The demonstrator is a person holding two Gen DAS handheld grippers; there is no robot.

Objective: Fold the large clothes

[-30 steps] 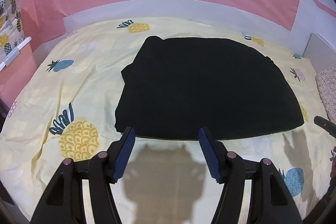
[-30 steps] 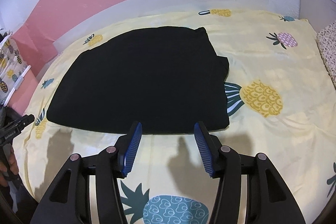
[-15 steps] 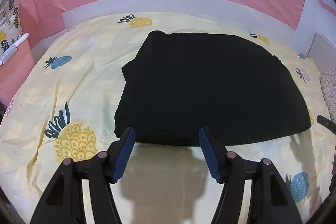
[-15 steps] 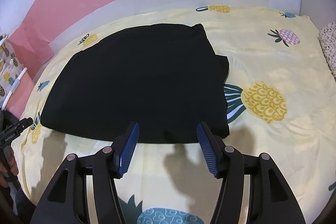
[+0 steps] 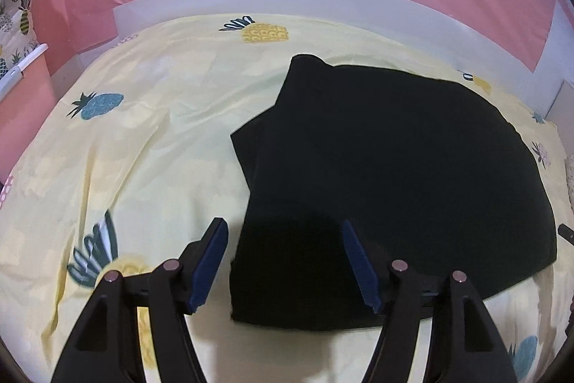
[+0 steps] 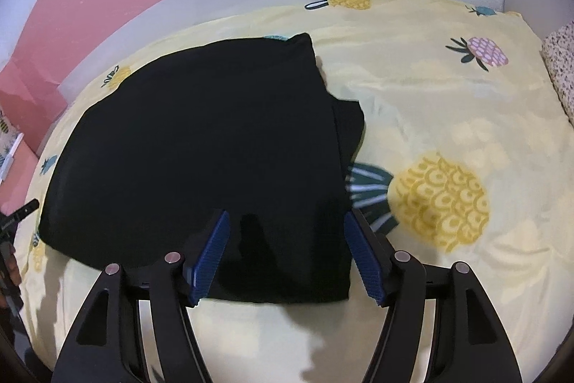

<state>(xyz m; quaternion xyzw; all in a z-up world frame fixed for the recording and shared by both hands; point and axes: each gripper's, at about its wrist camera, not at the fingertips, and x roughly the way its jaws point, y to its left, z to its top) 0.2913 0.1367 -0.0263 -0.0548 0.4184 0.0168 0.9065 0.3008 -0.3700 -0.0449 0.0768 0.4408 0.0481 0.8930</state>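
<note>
Left hand-held gripper (image 5: 283, 259): jaws opening, straddling the garment's (image 5: 394, 167) near left corner, no grip.
Garment: black, folded flat on the bed (image 5: 143, 139).
Right hand-held gripper (image 6: 285, 255): jaws opening wide over the near right corner, pads clear.

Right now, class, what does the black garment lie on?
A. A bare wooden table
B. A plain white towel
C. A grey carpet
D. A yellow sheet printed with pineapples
D: the black garment lies flat on a yellow sheet printed with pineapples, as both wrist views show.
</note>
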